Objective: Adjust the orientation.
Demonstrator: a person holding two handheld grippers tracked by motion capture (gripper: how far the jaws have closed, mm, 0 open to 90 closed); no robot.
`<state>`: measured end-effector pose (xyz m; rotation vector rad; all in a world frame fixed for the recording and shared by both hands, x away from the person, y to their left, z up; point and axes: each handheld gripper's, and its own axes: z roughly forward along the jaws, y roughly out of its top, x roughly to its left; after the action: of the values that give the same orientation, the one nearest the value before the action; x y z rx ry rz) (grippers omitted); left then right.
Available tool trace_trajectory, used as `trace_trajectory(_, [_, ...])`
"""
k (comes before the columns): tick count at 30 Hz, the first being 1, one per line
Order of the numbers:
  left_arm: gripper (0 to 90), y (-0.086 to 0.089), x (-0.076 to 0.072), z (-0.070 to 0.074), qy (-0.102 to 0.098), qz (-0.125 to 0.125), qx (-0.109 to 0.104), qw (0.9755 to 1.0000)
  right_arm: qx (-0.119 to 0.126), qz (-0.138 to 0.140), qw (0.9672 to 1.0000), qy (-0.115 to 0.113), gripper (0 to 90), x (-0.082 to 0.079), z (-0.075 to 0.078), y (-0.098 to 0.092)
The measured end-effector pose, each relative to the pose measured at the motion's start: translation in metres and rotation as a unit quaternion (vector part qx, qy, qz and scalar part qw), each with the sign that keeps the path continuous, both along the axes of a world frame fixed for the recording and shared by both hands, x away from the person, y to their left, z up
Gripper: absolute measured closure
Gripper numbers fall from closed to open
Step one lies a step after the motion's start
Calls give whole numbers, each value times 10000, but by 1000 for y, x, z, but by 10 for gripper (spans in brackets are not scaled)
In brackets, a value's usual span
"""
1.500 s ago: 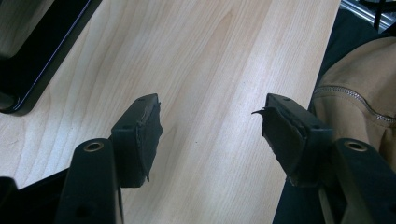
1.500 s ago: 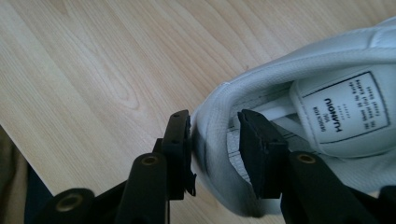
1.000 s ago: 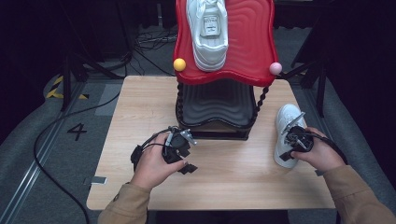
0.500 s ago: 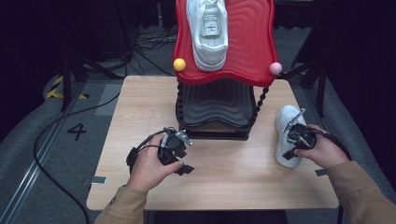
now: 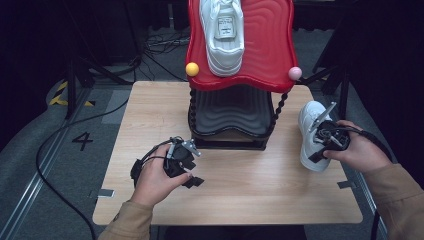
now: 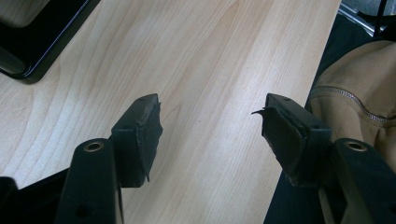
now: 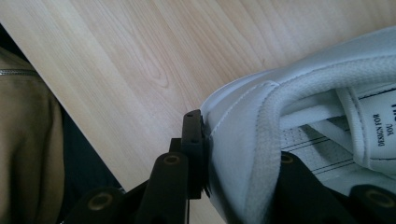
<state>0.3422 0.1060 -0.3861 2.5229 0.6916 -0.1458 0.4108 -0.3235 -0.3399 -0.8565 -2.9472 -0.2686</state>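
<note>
A white sneaker (image 5: 309,131) is at the table's right side, beside the rack. My right gripper (image 5: 318,149) is shut on its heel collar. In the right gripper view the gripper (image 7: 236,149) has one jaw outside the heel wall and the other inside the white sneaker (image 7: 299,107). These jaws have just been closing on that wall. The heel hangs a little above the wood; whether the toe touches the table I cannot tell. My left gripper (image 5: 188,173) rests low over the table's front left. In the left gripper view it (image 6: 212,123) stands open with only bare wood between its pads.
A shoe rack stands at the table's back middle, with a red wavy top shelf (image 5: 265,45) and a black lower shelf (image 5: 230,115). A second white sneaker (image 5: 222,35) lies on top. Yellow (image 5: 192,69) and pink (image 5: 295,73) balls cap its corners. Cables run over the floor at left.
My right hand has closed on the sneaker's heel and risen, tipping that end up off the table. The left hand has barely moved.
</note>
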Motion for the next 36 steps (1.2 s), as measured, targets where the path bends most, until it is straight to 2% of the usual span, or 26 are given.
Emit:
trace_trajectory(3, [384, -1, 0, -1, 19, -22, -14, 10000, 6, 12, 10000, -24, 770, 0, 6, 1])
trace_trajectory(5, [384, -1, 0, -1, 38, -48, -24, 10000, 16, 62, 9999, -124, 770, 1, 27, 2])
trace_trajectory(7, [384, -1, 1, -1, 39, -49, -38, 10000, 5, 86, 9997, -228, 769, 1, 41, 3])
trace_trajectory(11, [384, 1, 1, -1, 36, -35, -76, 10000, 72, 201, 9991, -372, 766, 1, 63, 3])
trace_trajectory(13, [384, 2, 1, -2, 40, -36, -75, 10000, 56, 240, 9989, -391, 766, 1, 68, 3])
trace_trajectory(18, [384, 3, 0, -1, 35, -20, -90, 10000, 76, 345, 9982, -488, 765, 2, 102, 8])
trace_trajectory(19, [384, 3, 0, -1, 35, -20, -90, 10000, 76, 345, 9982, -488, 765, 2, 102, 8])
trace_trajectory(26, [384, 7, -2, -2, 50, 25, -77, 10000, 92, 436, 9964, -724, 764, 4, 144, 15])
trace_trajectory(36, [383, 15, -11, -2, 116, 175, -108, 9997, 60, 640, 9930, -987, 763, 7, 187, 34])
